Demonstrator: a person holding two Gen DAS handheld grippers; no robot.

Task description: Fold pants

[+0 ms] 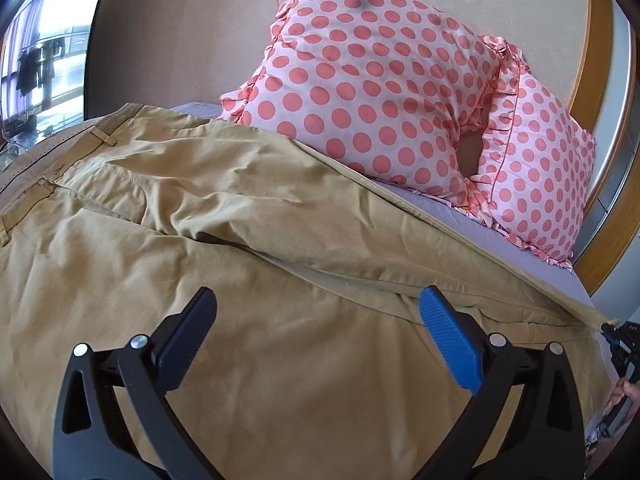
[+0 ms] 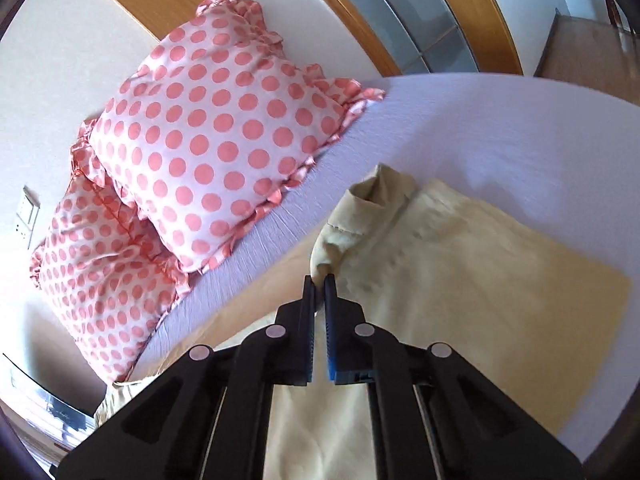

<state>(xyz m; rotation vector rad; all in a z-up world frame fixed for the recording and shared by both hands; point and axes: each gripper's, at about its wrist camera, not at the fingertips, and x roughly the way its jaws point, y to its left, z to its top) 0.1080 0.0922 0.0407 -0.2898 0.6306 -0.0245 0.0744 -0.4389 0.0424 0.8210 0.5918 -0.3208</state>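
Note:
Tan pants (image 1: 248, 216) lie spread on the bed, waistband at the far left, legs running to the right. My left gripper (image 1: 316, 308) is open and empty, just above the thigh area. In the right wrist view my right gripper (image 2: 319, 280) is shut on the hem of one pant leg (image 2: 352, 216), which bunches up past the fingertips; the other leg (image 2: 500, 280) lies flat to the right. The right gripper also shows at the right edge of the left wrist view (image 1: 622, 340), at the end of the stretched leg.
Two pink polka-dot pillows (image 1: 380, 92) (image 2: 216, 140) lean against the wall at the head of the bed. The lilac sheet (image 2: 500, 128) extends beyond the pants. A wooden door frame (image 2: 460, 12) and a mirror (image 1: 44, 52) stand beside the bed.

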